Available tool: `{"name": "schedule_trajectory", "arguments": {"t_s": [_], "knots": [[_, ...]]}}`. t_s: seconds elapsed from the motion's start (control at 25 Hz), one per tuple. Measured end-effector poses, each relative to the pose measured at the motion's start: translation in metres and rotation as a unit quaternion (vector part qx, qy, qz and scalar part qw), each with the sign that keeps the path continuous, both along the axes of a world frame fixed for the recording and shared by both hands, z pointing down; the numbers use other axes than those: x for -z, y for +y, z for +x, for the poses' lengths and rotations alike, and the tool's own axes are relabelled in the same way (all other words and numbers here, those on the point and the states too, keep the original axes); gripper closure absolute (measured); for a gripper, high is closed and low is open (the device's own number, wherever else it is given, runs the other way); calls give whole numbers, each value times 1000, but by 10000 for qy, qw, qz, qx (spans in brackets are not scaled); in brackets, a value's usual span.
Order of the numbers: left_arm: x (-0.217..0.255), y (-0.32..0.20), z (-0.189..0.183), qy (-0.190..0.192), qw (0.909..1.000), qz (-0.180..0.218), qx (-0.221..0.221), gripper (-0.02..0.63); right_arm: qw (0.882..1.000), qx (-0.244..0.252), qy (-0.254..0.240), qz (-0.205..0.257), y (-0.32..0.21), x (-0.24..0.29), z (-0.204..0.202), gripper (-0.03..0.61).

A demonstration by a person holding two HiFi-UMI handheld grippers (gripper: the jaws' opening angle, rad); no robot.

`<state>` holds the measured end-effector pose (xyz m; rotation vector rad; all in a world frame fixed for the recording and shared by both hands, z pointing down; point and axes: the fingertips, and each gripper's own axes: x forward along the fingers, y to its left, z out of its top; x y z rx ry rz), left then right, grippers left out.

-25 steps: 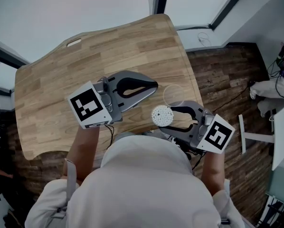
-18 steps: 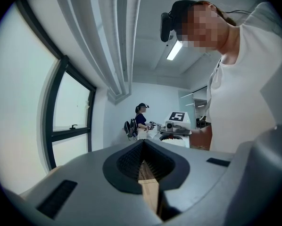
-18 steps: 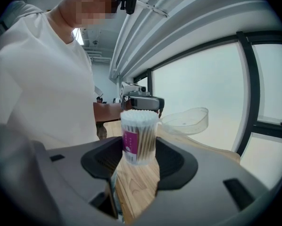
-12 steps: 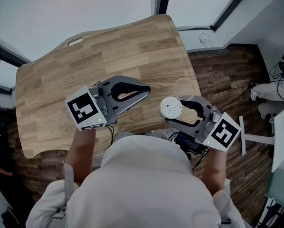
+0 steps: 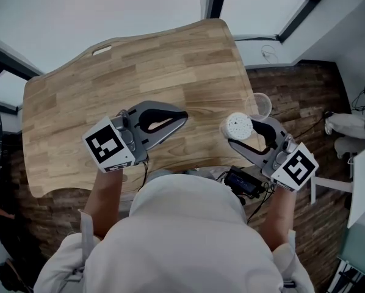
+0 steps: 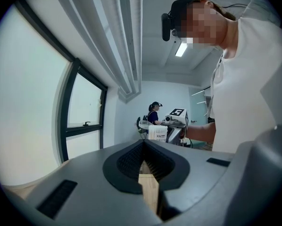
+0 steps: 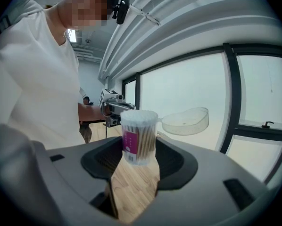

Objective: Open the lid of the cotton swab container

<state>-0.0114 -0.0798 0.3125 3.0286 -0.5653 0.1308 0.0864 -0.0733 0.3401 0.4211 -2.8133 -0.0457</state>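
Note:
My right gripper (image 5: 240, 134) is shut on the cotton swab container (image 5: 238, 126), a clear tub packed with white-tipped swabs and carrying a pink label (image 7: 130, 141). It holds the tub upright by its lower body (image 7: 139, 136). The clear round lid (image 5: 259, 105) stands open, hanging off the tub's rim to one side (image 7: 186, 121). My left gripper (image 5: 183, 116) is shut on nothing and hovers over the wooden table (image 5: 109, 78), well apart from the tub. In the left gripper view the tub (image 6: 157, 132) shows small beyond the shut jaws.
The tub is held at the table's right front corner, with the open lid out over the dark plank floor (image 5: 292, 96). Windows run behind the table. Another person (image 6: 154, 113) stands far off in the room.
The right gripper has carried the tub to the right, toward the table's edge, with the lid open throughout. The left gripper has drifted slightly left and stayed shut.

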Motion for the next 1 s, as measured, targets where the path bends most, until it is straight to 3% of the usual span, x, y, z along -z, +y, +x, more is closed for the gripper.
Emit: {"name": "schedule_trajectory", "arguments": {"t_s": [0.68,1.0], "knots": [[-17,-2,-13,-50,9984,-161,534,600,9982,-175,-194,-531,-54,-54,13,348],[-20,-8,-21,1,9951,-127,982,600,9975,-528,-219,-414,-88,-72,22,348]]}}
